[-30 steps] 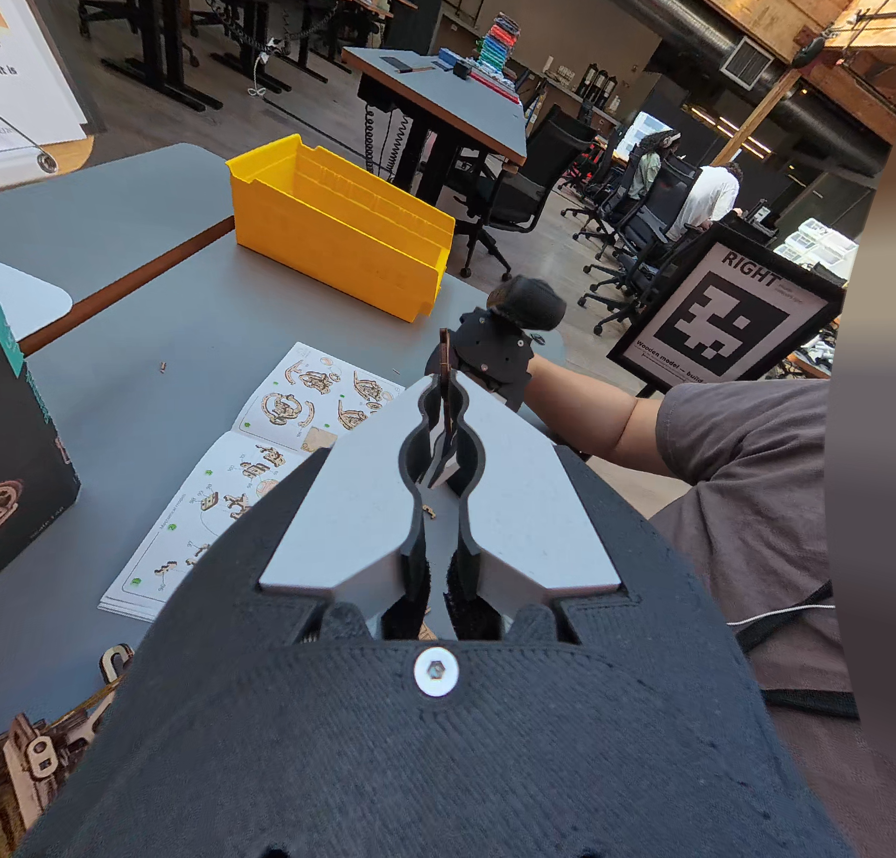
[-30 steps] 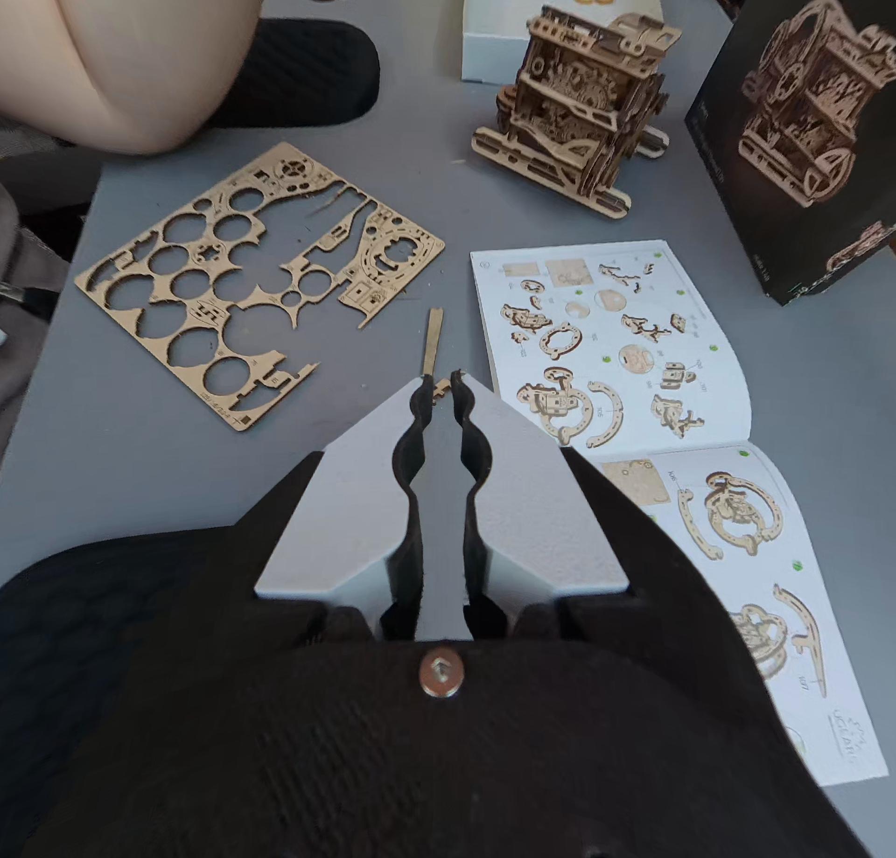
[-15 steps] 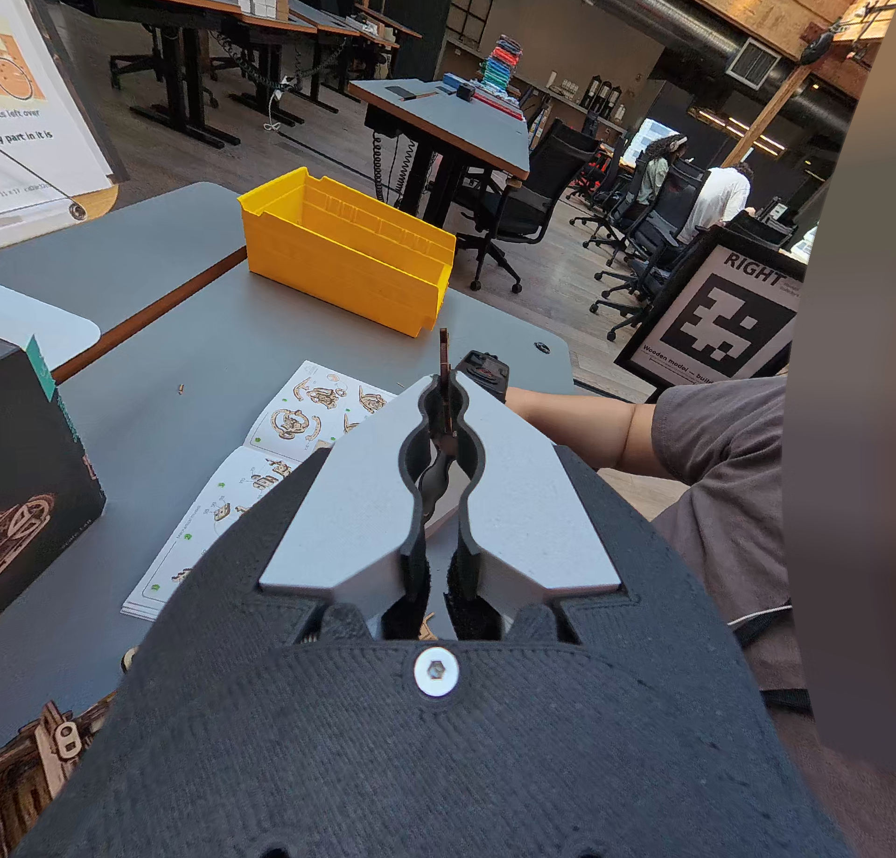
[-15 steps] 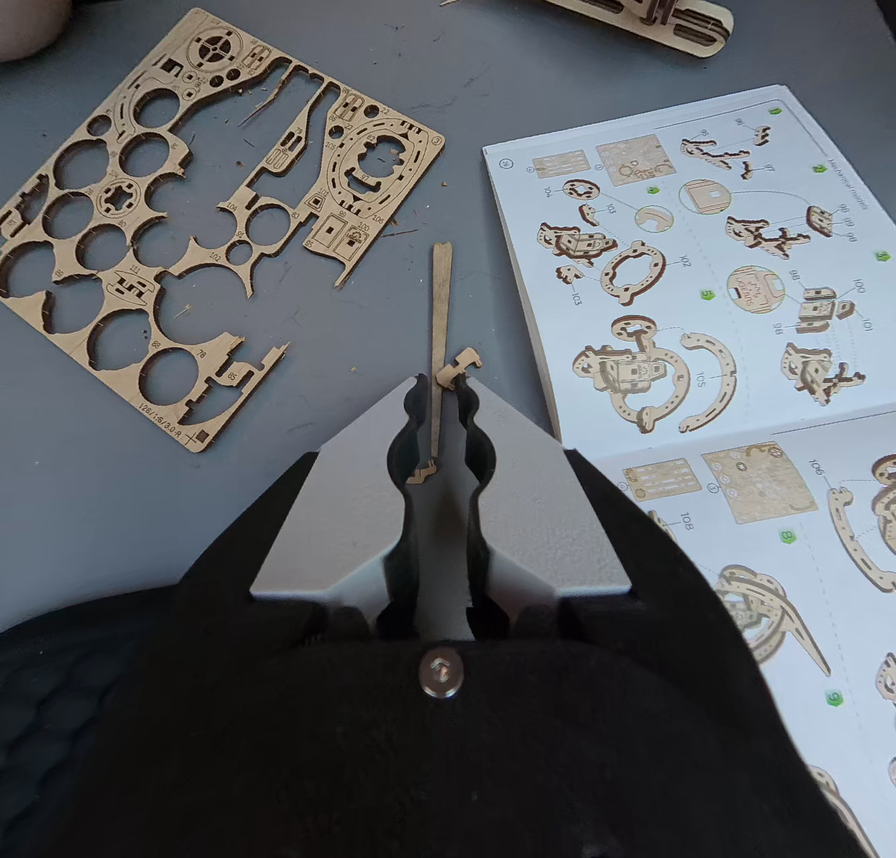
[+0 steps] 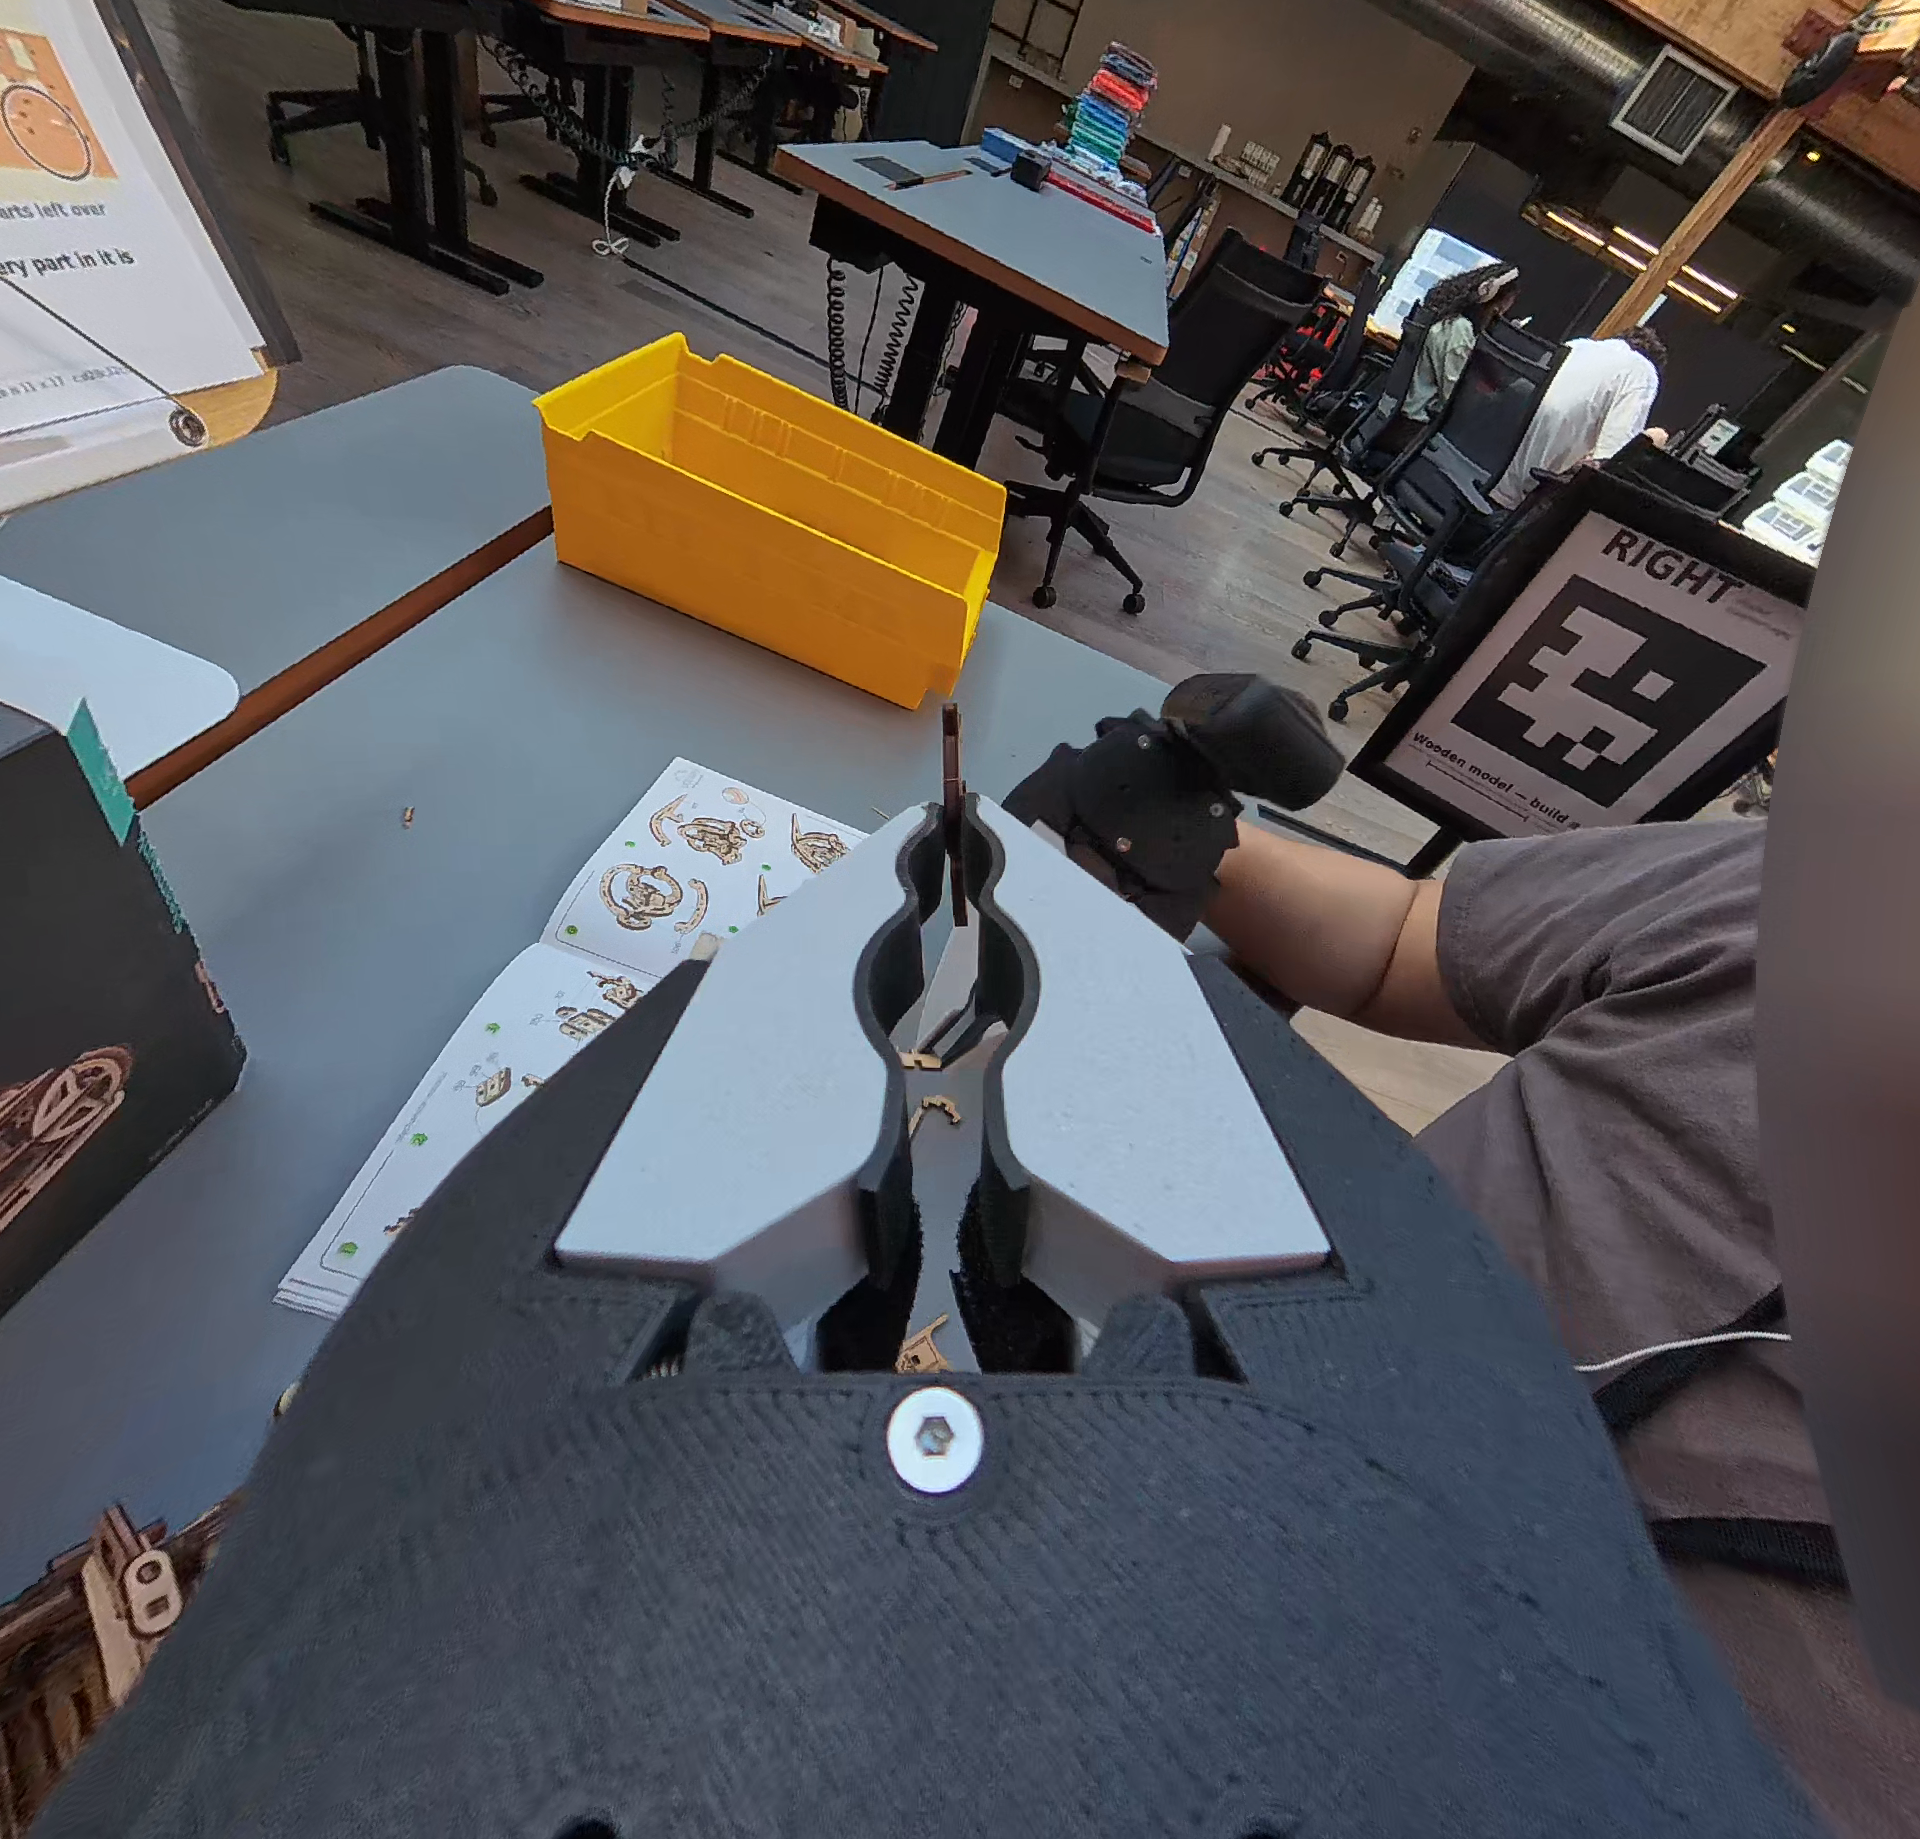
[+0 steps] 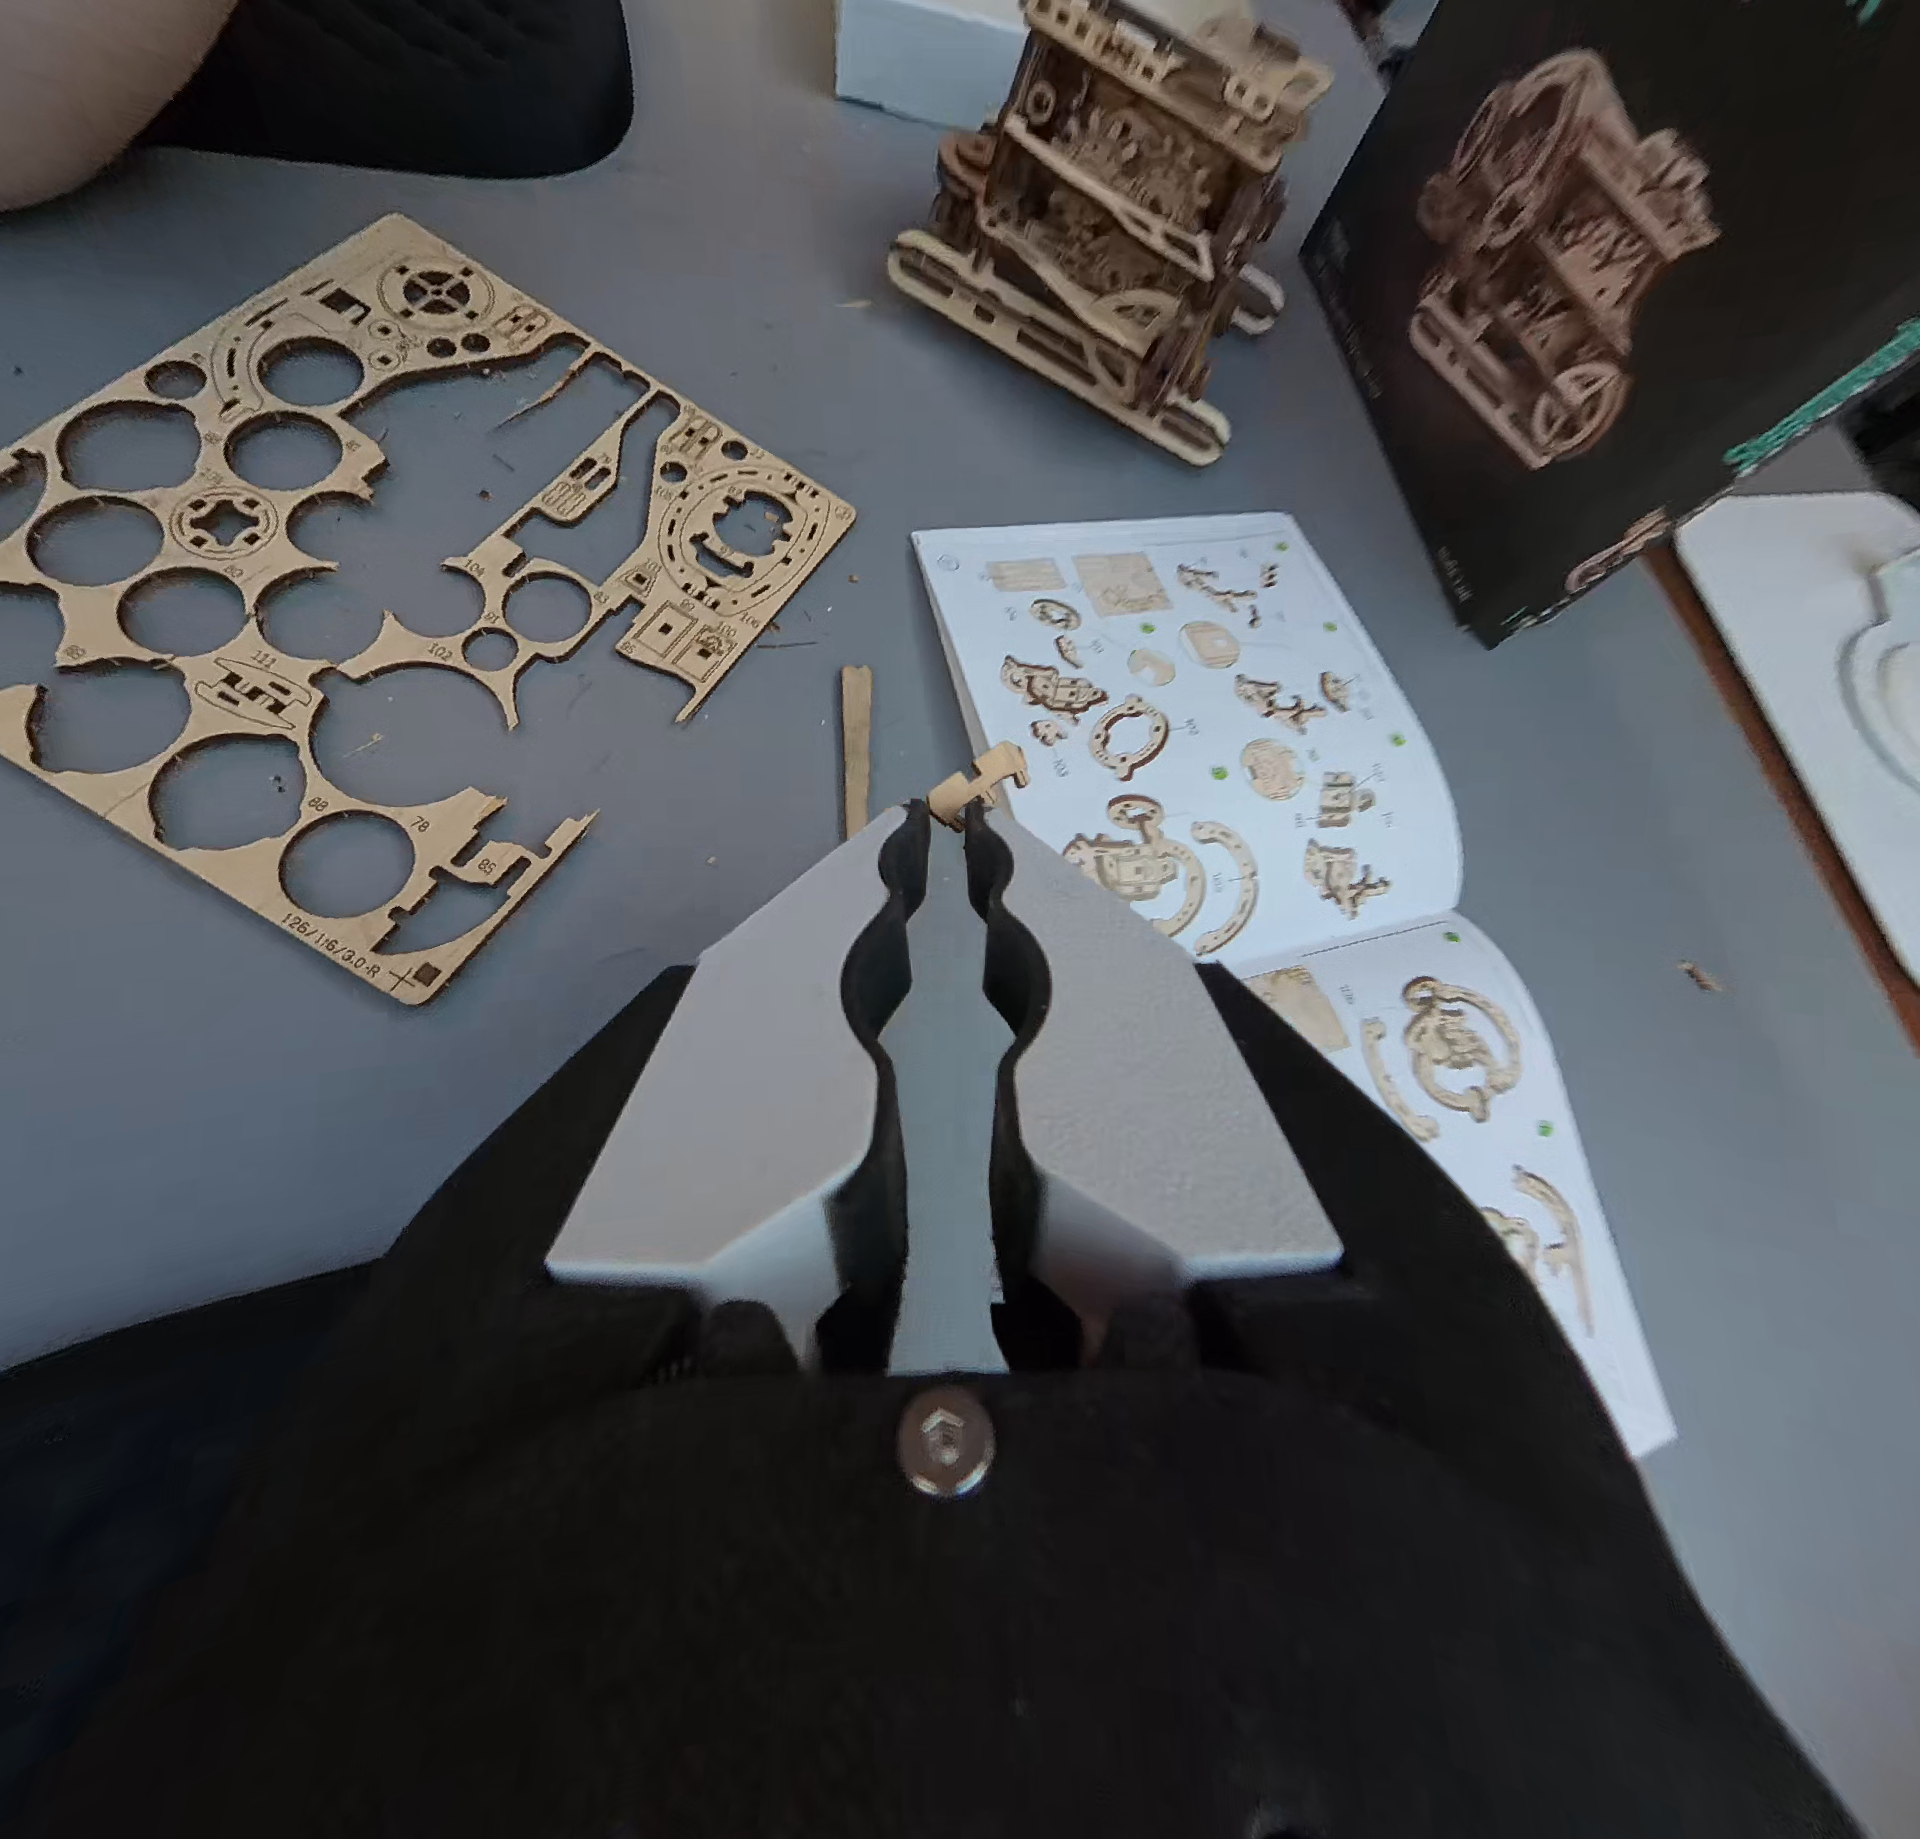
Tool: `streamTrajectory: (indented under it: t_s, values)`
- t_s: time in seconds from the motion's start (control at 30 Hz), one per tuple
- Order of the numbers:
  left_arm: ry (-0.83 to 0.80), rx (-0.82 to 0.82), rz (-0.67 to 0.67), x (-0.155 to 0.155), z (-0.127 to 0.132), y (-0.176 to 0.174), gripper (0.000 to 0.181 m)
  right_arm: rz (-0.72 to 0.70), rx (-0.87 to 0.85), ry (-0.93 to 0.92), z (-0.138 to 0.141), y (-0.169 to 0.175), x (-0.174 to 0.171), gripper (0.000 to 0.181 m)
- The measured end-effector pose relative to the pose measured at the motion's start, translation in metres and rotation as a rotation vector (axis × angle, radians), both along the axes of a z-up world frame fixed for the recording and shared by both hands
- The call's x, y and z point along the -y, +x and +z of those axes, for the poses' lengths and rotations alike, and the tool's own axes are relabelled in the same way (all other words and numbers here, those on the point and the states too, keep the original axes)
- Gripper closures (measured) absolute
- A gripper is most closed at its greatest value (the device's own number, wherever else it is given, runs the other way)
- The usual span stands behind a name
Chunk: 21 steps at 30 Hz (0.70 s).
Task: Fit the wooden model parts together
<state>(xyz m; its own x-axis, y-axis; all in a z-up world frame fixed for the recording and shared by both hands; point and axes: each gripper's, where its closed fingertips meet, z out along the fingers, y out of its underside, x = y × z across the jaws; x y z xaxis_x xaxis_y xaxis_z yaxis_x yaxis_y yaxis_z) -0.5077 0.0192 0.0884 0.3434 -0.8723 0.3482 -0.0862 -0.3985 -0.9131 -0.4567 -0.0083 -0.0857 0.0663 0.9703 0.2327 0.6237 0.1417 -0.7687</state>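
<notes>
My left gripper (image 5: pixel 951 815) is shut on a thin dark wooden part (image 5: pixel 950 750), seen edge-on and sticking up past the fingertips, held above the grey table (image 5: pixel 416 729). My right gripper (image 6: pixel 941 815) is shut on a small hooked wooden piece (image 6: pixel 985 776), pinched at its tips a little above the table. A loose wooden strip (image 6: pixel 855 750) lies just left of it. The punched-out part sheet (image 6: pixel 364 594) lies to the left. The partly built wooden model (image 6: pixel 1101 231) stands at the back. The right gripper's black body (image 5: pixel 1164 802) shows beyond my left fingertips.
An open instruction booklet (image 6: pixel 1195 750) lies right of the right gripper. A black product box (image 6: pixel 1610 231) stands at the right, and a white box (image 6: pixel 935 33) behind the model. A yellow bin (image 5: pixel 769 522) sits at the table's far edge. A person's arm (image 5: pixel 1330 927) reaches in. Some 20 cm of space lies between my two pairs of fingers. The partly built wooden model (image 6: pixel 1101 231) lies around 20 cm away from my right fingertips.
My right gripper dropped to the small hooked piece by the strip, shut on it and lifted it. My left gripper kept its part and shifted a little.
</notes>
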Motion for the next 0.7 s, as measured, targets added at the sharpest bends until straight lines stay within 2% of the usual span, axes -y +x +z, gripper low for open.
streamTrajectory:
  t_s: [0.07, 0.23, 0.33, 0.47, 0.7]
  values:
    - [0.014, -0.001, -0.03, 0.0, -0.002, 0.011, 0.181, -0.025, -0.031, 0.083, 0.037, 0.003, -0.003, 0.176]
    - [0.268, -0.039, -0.021, 0.0, 0.005, 0.034, 0.181, -0.078, -0.113, 0.192, 0.134, 0.005, -0.01, 0.177]
    - [0.355, -0.042, 0.006, 0.003, 0.012, 0.039, 0.181, -0.091, -0.129, 0.166, 0.171, 0.003, -0.007, 0.177]
    - [0.424, -0.037, 0.005, 0.01, 0.02, 0.042, 0.181, -0.131, -0.134, 0.205, 0.187, -0.001, -0.013, 0.177]
    - [0.428, -0.051, -0.012, 0.011, 0.015, 0.046, 0.181, -0.129, -0.163, 0.163, 0.182, -0.006, -0.016, 0.177]
